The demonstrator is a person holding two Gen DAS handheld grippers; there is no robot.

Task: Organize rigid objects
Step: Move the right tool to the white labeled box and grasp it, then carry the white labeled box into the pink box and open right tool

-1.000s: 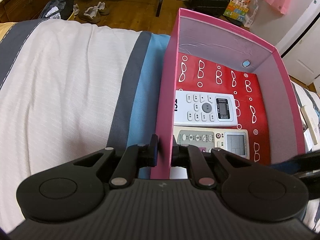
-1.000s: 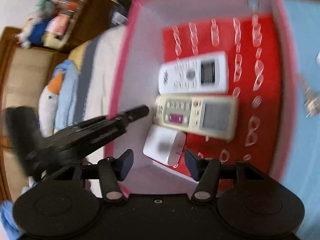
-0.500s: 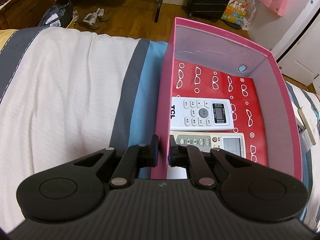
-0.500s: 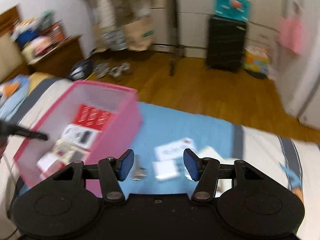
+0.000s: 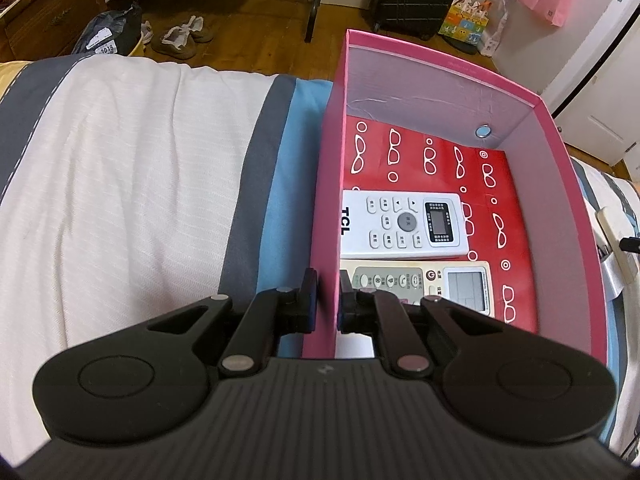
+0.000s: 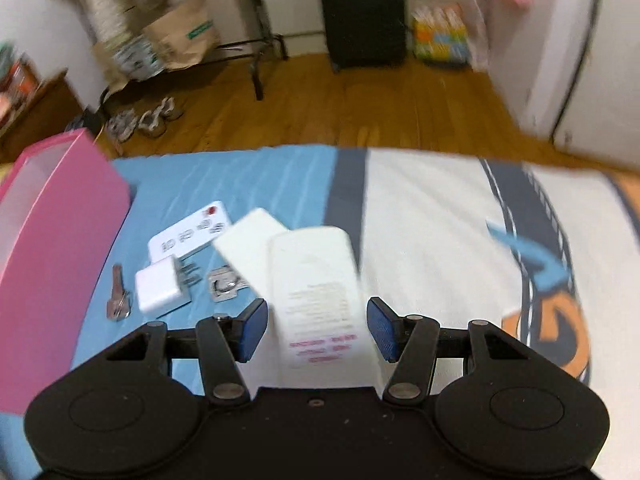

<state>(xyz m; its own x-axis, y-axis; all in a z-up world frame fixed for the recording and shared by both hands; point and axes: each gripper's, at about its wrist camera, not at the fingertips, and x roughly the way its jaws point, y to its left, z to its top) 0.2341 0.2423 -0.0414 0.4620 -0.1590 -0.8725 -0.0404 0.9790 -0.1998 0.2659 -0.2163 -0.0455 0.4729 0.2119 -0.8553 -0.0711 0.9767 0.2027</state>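
Observation:
A pink box (image 5: 560, 184) with a red glasses-print floor sits on the bed. Inside lie a white TCL remote (image 5: 404, 222) and a beige remote (image 5: 436, 282). My left gripper (image 5: 326, 300) is shut on the box's left wall, one finger inside and one outside. In the right wrist view my right gripper (image 6: 316, 320) stands open just over a white remote (image 6: 316, 280) that lies face down on the bedspread between the pads, untouched. To its left lie a white charger plug (image 6: 160, 288), a thin white button remote (image 6: 188, 234), a key (image 6: 117, 292) and a metal ring piece (image 6: 224, 284).
A flat white slab (image 6: 250, 240) lies partly under the face-down remote. The pink box's side (image 6: 56, 248) rises at the left of the right wrist view. The bed's far edge drops to a wooden floor (image 6: 360, 108) with shoes (image 5: 180, 36), bags and a black suitcase (image 6: 362, 12).
My right gripper has swung out of the pink box and to the right, and now hangs over the loose items on the bedspread. The left gripper has kept its hold on the box wall.

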